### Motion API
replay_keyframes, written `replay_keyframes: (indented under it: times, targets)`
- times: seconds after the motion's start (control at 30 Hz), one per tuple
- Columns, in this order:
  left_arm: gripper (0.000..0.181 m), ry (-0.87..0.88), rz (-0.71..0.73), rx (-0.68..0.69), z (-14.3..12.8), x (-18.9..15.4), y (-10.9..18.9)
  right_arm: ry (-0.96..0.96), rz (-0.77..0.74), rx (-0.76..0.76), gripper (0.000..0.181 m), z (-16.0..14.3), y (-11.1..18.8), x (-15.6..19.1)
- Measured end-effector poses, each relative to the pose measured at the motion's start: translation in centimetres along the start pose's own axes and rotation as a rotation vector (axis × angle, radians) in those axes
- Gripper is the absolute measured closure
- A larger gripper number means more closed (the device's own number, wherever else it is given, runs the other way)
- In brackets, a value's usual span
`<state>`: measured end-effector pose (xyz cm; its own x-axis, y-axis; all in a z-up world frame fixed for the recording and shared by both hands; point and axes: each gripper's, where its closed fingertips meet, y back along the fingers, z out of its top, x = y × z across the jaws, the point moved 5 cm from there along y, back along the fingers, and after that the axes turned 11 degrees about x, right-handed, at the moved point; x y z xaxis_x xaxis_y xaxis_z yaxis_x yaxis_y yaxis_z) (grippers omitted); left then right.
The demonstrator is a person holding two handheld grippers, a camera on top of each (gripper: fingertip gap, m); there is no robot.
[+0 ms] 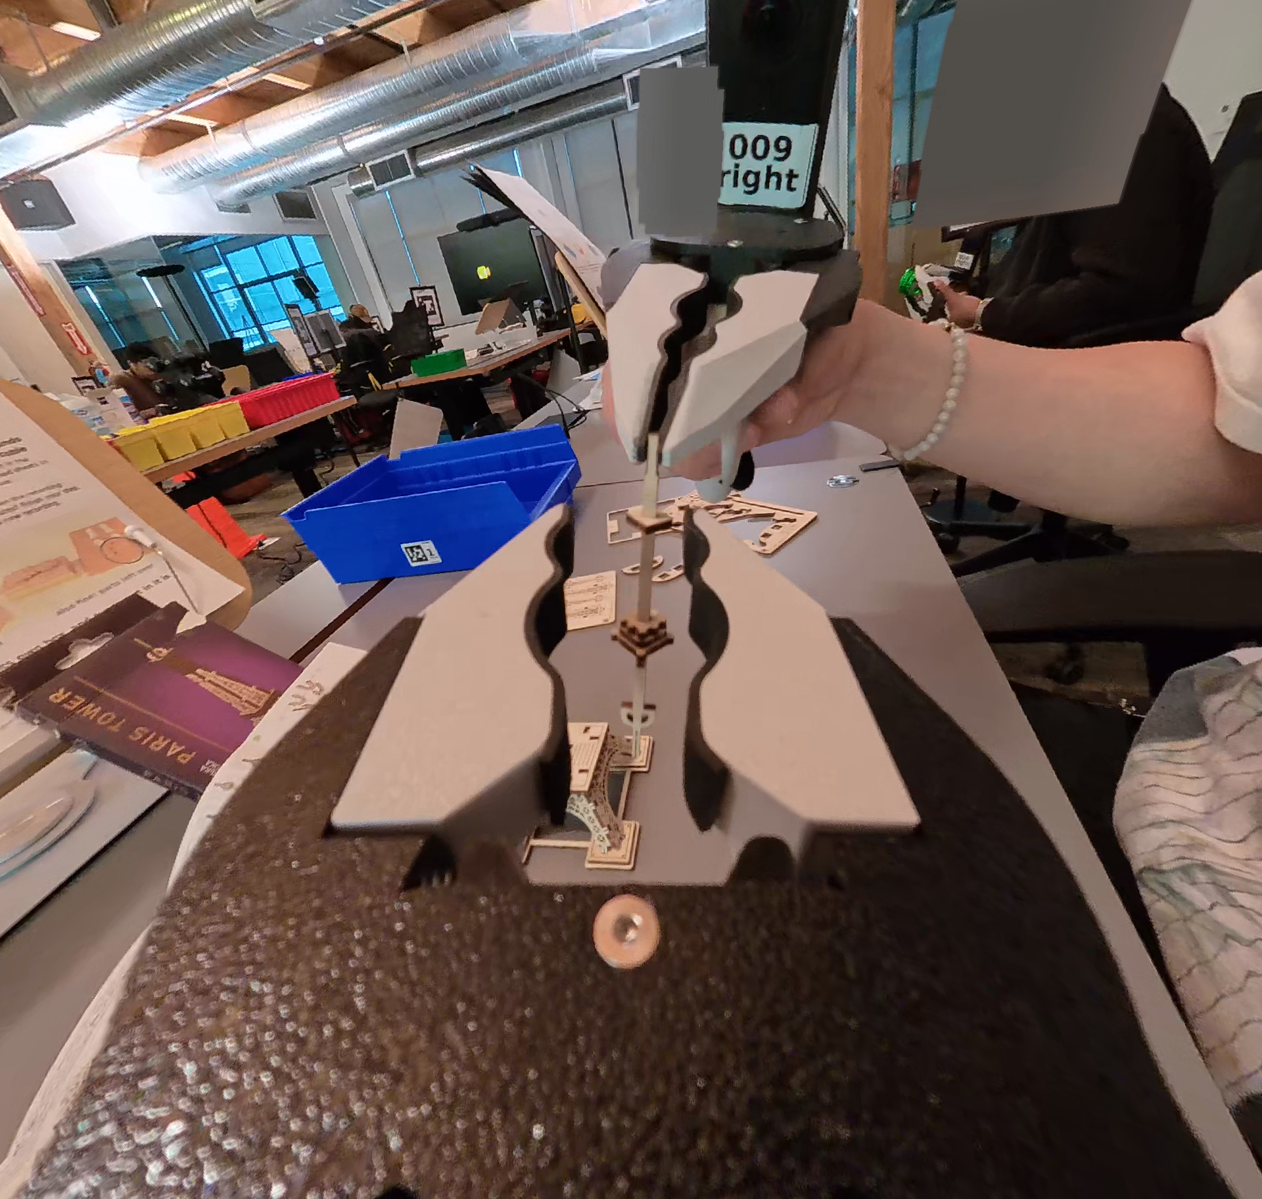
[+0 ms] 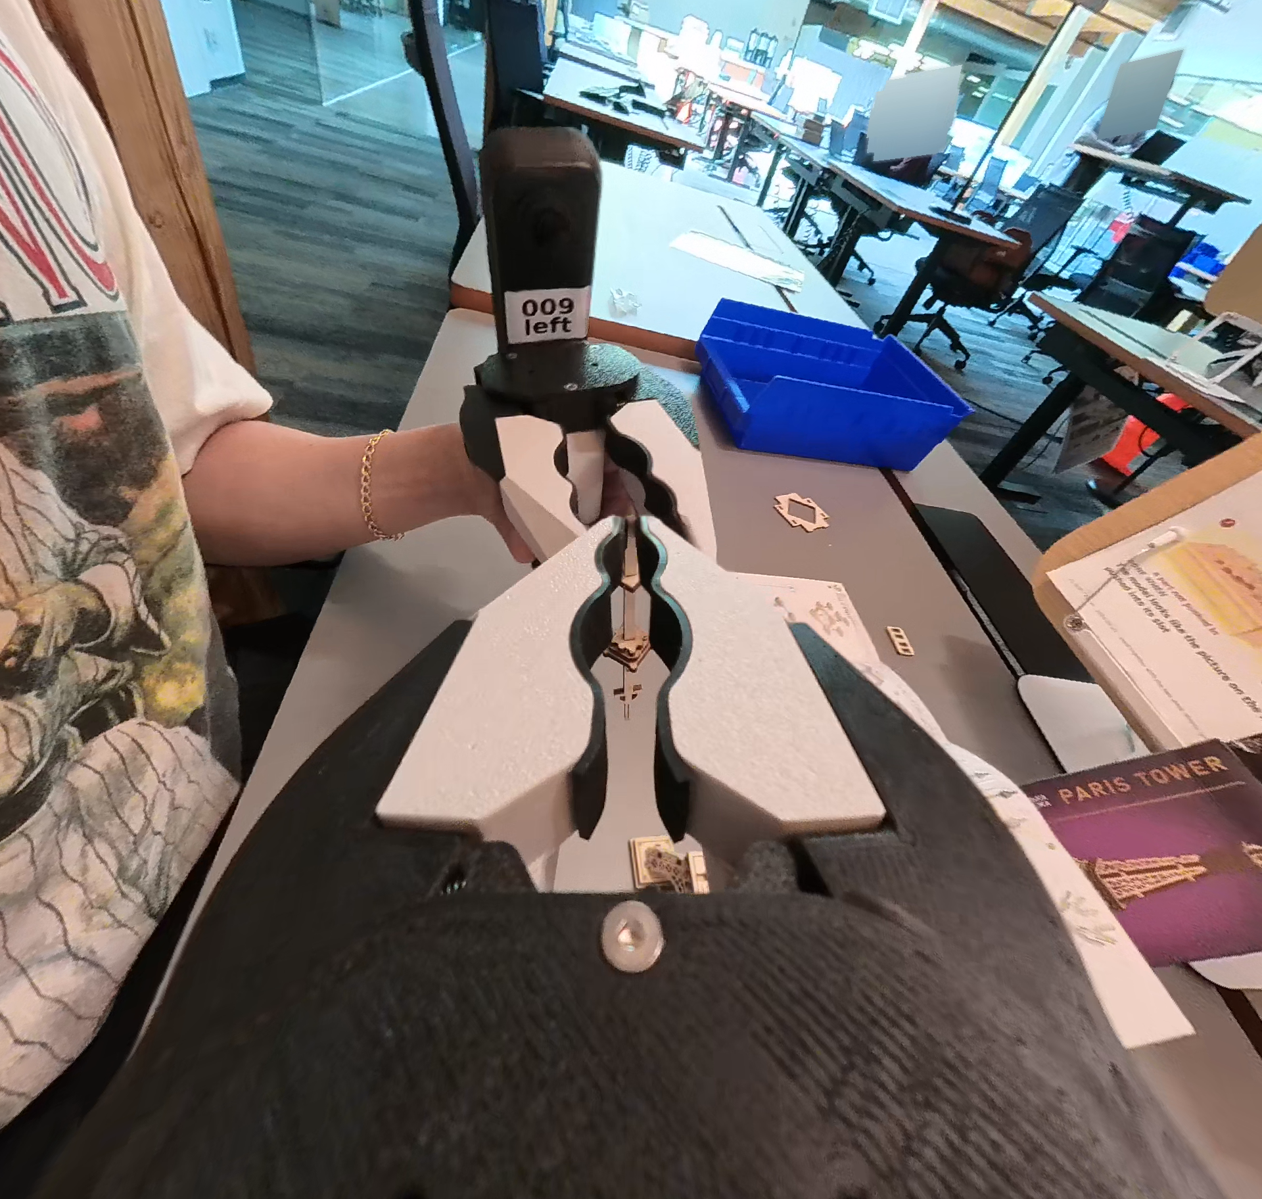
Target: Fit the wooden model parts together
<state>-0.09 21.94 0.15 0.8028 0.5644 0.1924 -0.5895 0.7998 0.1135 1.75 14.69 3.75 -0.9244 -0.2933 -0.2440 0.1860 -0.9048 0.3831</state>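
Observation:
A wooden tower base (image 1: 601, 797) stands on the grey table (image 1: 853, 586), low between my left gripper's fingers. A thin wooden spire (image 1: 645, 592) with small square platforms rises from its top. My left gripper (image 1: 625, 524) is open, one finger on each side of the spire, not touching it. My right gripper (image 1: 652, 452) comes down from above, shut on the spire's upper end. In the right wrist view the right gripper (image 2: 632, 527) pinches the spire (image 2: 627, 647) at its tips; the tower base (image 2: 666, 869) shows below, and the open left gripper (image 2: 601, 517) behind. Whether the spire is seated I cannot tell.
A blue bin (image 1: 437, 517) (image 2: 826, 394) stands behind the work spot. Punched-out wooden sheets (image 1: 744, 517) lie beyond the tower. Loose small parts (image 2: 802, 510) lie right. A purple kit box (image 1: 157, 708) (image 2: 1161, 845) and a clipboard with instructions (image 1: 82, 538) (image 2: 1174, 627) sit at the side. Only a small space, under 4 cm, lies between the two pairs of fingers. The wooden tower base (image 1: 601, 797) is about 20 centimetres from both grippers' fingertips. The right camera catches it too, in the right wrist view (image 2: 676, 859).

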Motion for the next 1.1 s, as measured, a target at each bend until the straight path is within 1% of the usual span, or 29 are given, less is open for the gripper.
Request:
replay_keyframes:
  times: [0.1,0.2,0.33,0.47,0.57,0.7,0.87,1.0,1.1]
  targets:
    - [0.16,-0.019,-0.009,0.012,-0.1,-0.3,-0.1,0.006,0.004,0.013,0.181,-0.2,-0.2,0.1]
    - [0.171,-0.026,-0.012,0.004,0.1,-0.4,-0.2,0.006,0.0,0.009,0.181,-0.2,-0.3,0.1]
    - [0.171,-0.024,-0.012,0.008,0.0,-0.5,-0.4,0.017,-0.008,0.012,0.181,-0.2,0.0,0.1]
    - [0.171,-0.062,0.011,0.081,-0.8,-0.3,-0.7,0.006,-0.013,-0.021,0.181,0.3,0.5,-0.1]
    - [0.171,-0.058,0.018,0.083,-0.9,-0.2,-0.7,0.011,-0.025,-0.031,0.181,0.5,0.9,-0.2]
    - [0.171,-0.052,0.021,0.088,-1.0,-0.1,-0.7,0.013,-0.03,-0.035,0.181,0.7,1.1,-0.3]
    - [0.155,-0.063,0.033,0.1,-1.0,-0.1,-0.7,-0.001,-0.031,-0.034,0.181,0.4,1.0,-0.5]
    - [0.151,-0.073,0.054,0.109,-1.0,0.2,-0.2,-0.01,-0.035,-0.042,0.181,0.4,1.3,-0.7]
    - [0.148,-0.044,0.08,0.141,-1.4,1.1,0.7,-0.047,-0.029,-0.098,0.181,0.9,2.2,-1.1]
